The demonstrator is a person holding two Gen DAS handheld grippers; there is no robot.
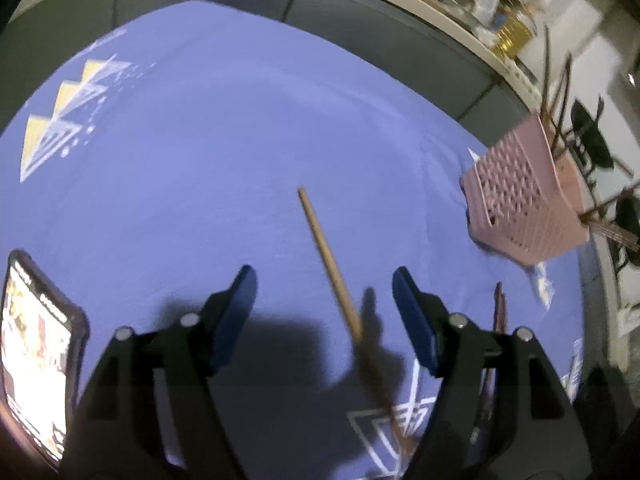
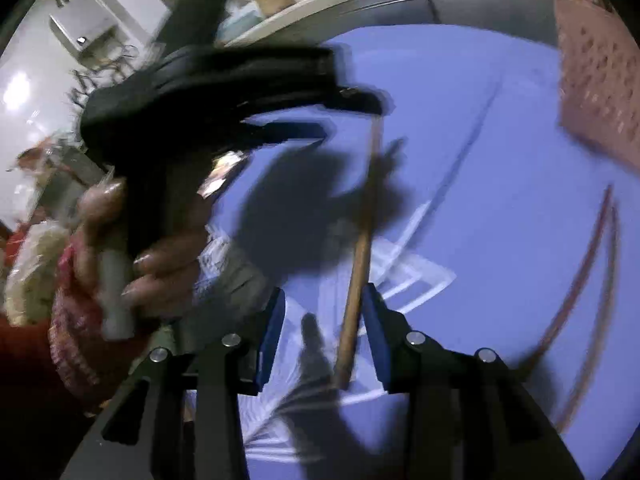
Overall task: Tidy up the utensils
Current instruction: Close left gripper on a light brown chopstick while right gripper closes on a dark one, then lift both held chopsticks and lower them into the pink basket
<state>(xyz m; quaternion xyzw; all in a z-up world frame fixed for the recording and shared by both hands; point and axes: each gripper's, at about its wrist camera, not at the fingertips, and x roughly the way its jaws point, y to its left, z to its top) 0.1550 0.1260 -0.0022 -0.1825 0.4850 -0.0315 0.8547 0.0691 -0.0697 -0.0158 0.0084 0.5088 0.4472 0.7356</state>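
Observation:
A light wooden stick lies on the blue tablecloth. It runs between the fingers of my left gripper, whose blue pads stand well apart from it, so the gripper is open. In the right wrist view the same stick passes between the jaws of my right gripper. It sits close to the right pad and far from the left one, so this gripper is open too. A pink perforated basket stands at the cloth's right edge with dark chopsticks sticking out of it.
A lit phone lies at the left. A pair of dark chopsticks rests on the cloth beside the left gripper's right finger, blurred in the right wrist view. A person's hand grips a black handle at the left.

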